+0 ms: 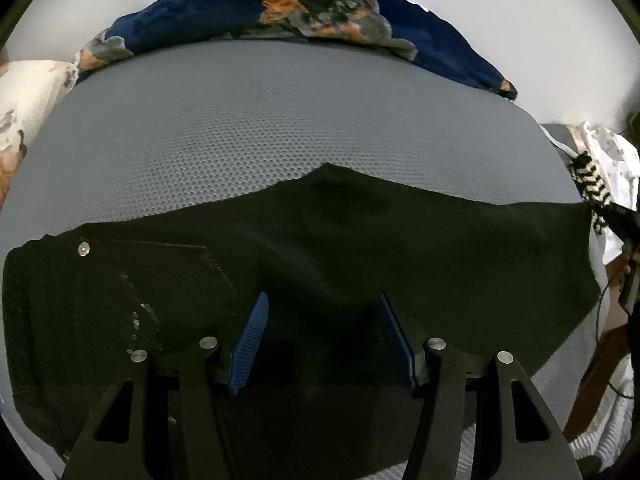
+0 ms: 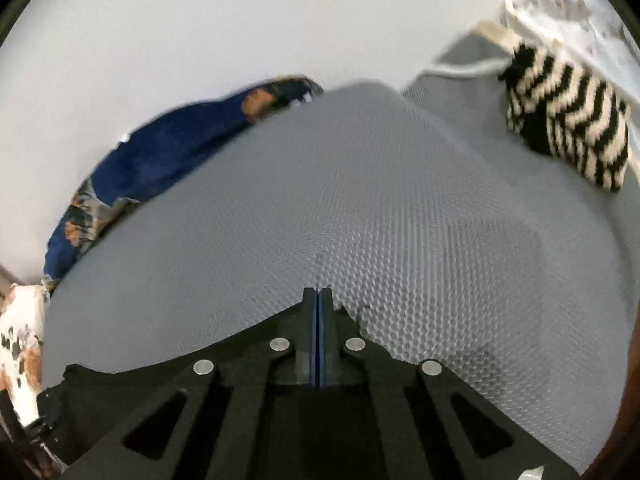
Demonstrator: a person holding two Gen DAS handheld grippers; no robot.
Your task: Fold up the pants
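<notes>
My left gripper (image 1: 324, 312) gapes over the black pants (image 1: 360, 248); my right gripper (image 2: 319, 300), pinched seemingly on their edge, may slip toward 12 o'clock.

pants (image 1: 320, 248) on mattress (image 1: 260, 120) — near edge | blanket (image 1: 248, 12) behind

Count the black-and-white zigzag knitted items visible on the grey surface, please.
1. The zigzag knitted item lies at the far right edge of the grey surface, beyond the black pants. Others may be hidden.

Both wrist views look low across the mattress (image 1: 280, 120).
</notes>
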